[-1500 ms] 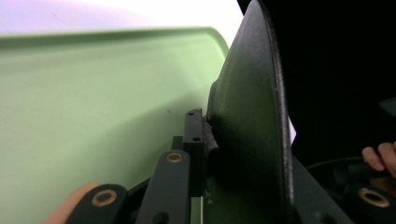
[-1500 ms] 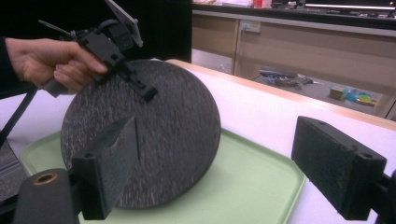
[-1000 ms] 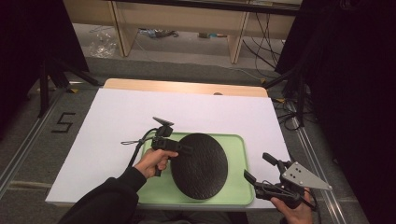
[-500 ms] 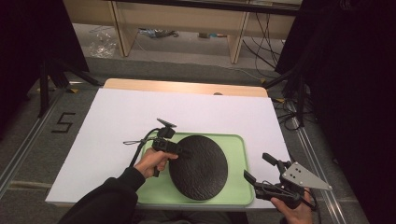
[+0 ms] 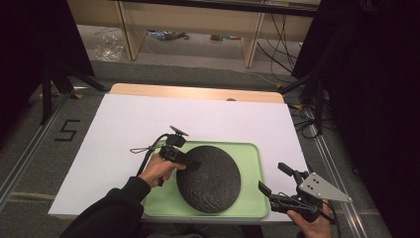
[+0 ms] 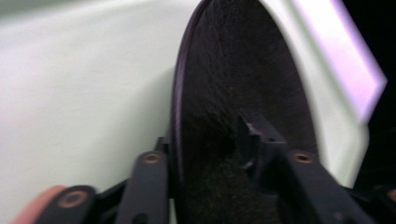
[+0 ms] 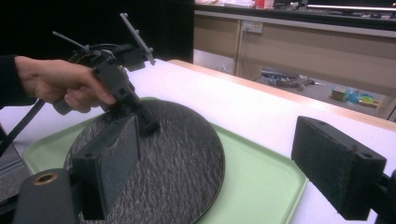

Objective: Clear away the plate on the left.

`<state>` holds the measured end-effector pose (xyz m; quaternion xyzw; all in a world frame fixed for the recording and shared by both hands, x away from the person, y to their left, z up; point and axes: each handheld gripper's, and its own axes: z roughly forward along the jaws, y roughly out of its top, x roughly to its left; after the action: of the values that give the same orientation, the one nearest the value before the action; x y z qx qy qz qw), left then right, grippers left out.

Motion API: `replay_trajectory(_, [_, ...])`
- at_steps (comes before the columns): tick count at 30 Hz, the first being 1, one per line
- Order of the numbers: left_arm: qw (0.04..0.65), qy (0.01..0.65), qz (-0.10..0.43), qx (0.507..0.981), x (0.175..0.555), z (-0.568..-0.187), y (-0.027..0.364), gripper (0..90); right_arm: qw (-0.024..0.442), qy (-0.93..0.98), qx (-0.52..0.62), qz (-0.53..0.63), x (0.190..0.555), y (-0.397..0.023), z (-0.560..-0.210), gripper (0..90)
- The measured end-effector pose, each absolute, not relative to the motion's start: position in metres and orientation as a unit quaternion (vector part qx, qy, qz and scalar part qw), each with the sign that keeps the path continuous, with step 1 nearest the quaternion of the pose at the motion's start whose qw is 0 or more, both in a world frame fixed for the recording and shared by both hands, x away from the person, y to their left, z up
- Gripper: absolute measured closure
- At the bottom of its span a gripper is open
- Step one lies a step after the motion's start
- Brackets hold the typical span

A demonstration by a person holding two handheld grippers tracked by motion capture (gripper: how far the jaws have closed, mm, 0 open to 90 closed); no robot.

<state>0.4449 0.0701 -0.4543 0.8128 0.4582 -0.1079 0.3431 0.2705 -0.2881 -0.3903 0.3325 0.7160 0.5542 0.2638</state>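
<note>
1. Left gripper's fingers (image 6: 261,140) clamped on the near-left edge of the black round plate (image 5: 209,178): in the left gripper view one jaw lies over the textured top, the other under the rim
2. Left gripper (image 5: 190,163) held by the left hand (image 5: 157,169), dark sleeve (image 5: 111,215) coming in from the bottom of the high view; its cable (image 5: 146,151) loops over the white sheet to the left
3. Right gripper's fingers (image 7: 338,165) wide apart, nothing between them; right gripper (image 5: 271,179) held by the right hand (image 5: 309,227) off the tray's near-right corner, grey three-cornered plate (image 5: 322,187) on top
4. Plate sits in the green tray (image 5: 250,198), covering most of its middle and left; in the right gripper view the clamped edge looks slightly raised off the tray, cannot tell for sure
5. Tray lies on the white sheet (image 5: 124,124) at the table's near edge, right of centre; bare green floor of the tray shows on the right side
6. Wooden table edge (image 5: 198,92) shows beyond the sheet
7. Around: grey floor with a "5" mark (image 5: 67,130) to the left, wooden shelving (image 5: 198,20) at the back, cables (image 5: 304,116) on the floor at right, dark curtains (image 5: 376,99) either side
</note>
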Motion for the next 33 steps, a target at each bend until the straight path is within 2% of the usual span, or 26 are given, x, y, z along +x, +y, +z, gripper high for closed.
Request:
replay_trajectory(3, [0.354,0.465,-0.116,0.803,0.446,-0.4549,0.0756,65.1,0.261,0.718,0.333,0.553,0.2708,-0.2882,-0.3906,16.4])
replay_trajectory(19, [0.316,0.456,-0.107,0.825,0.4445,-0.4573,0.079,58.1,0.258,0.722,0.33,0.551,0.2703,-0.2882,-0.3902,16.4])
replay_trajectory(22, [0.302,0.455,-0.088,0.833,0.4436,-0.4576,0.0772,55.3,0.263,0.719,0.332,0.551,0.2708,-0.2882,-0.3904,16.4])
replay_trajectory(29, [0.288,0.463,-0.082,0.834,0.4411,-0.4583,0.0776,53.7,0.261,0.72,0.331,0.552,0.2704,-0.2881,-0.3903,16.5])
replay_trajectory(33, [0.269,0.47,-0.072,0.838,0.4415,-0.4625,0.0751,49.9,0.263,0.719,0.332,0.551,0.2708,-0.2882,-0.3905,16.5])
